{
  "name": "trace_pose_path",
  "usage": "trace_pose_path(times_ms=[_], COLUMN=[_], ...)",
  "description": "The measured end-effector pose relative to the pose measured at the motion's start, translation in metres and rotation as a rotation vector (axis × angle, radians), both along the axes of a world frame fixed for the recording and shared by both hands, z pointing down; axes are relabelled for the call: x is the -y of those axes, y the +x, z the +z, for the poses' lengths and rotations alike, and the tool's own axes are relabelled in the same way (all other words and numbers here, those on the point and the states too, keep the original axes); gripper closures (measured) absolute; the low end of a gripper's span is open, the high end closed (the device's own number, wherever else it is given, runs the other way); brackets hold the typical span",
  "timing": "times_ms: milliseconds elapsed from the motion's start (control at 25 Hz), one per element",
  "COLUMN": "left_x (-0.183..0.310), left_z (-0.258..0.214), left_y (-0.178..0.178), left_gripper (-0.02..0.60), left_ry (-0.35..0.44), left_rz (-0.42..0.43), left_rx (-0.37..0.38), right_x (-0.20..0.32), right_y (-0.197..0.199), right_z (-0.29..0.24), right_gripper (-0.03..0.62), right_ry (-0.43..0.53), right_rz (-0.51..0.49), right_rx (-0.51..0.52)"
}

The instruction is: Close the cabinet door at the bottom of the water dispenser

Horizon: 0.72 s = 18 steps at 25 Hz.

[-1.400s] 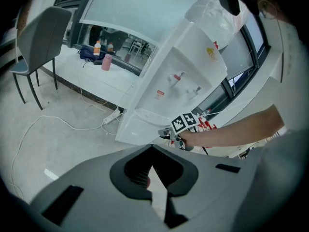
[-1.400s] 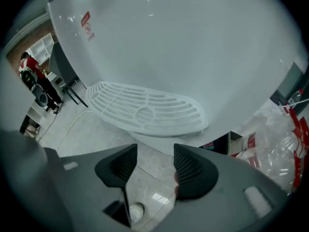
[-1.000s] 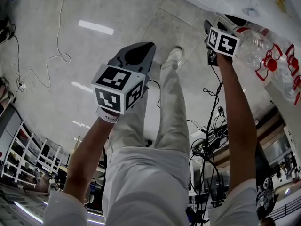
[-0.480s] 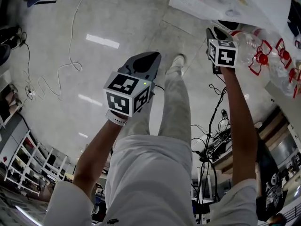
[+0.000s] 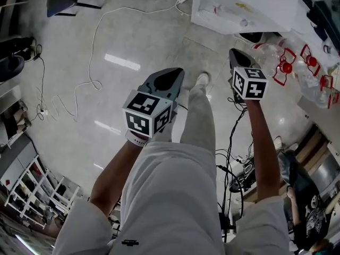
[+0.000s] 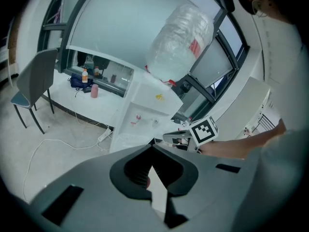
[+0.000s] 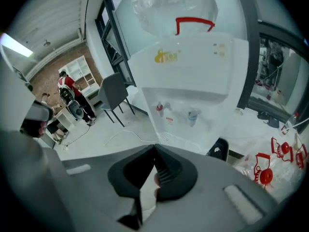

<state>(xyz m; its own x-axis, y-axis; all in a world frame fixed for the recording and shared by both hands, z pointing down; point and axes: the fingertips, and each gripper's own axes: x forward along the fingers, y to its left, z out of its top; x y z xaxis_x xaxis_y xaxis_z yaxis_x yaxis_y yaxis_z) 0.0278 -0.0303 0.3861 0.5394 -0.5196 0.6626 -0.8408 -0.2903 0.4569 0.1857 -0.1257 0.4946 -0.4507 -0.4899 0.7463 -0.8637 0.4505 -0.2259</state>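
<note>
Clenched on nothing, the right gripper (image 7: pixel 154 147) and left gripper (image 6: pixel 153 147) both hang short of the water dispenser (image 5: pixel 239 9) at far right; its bottom cabinet door is hidden. Stepping in could snag the cables (image 5: pixel 229 142) by the feet or knock the empty bottles (image 5: pixel 287 67).

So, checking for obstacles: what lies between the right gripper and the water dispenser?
Only bare floor, in the right gripper view; a dark object sits beside the water dispenser's base.
</note>
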Motion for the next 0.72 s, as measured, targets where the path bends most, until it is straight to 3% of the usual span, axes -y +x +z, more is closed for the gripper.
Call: trace_pose_path(times_ms=[480, 720], left_x=[-0.024, -0.044], left_z=[-0.080, -0.113], left_y=[0.000, -0.002], left_gripper=[0.581, 0.580], left_ry=[0.108, 0.159], left_rz=[-0.004, -0.002], left_rx=[-0.009, -0.015], right_x=[-0.050, -0.076], right_y=[0.006, 0.005], right_z=[-0.124, -0.175], right_gripper=[0.585, 0.585], right_ry=[0.060, 0.106], right_rz=[0.132, 0.135], right_rx=[0.208, 0.262])
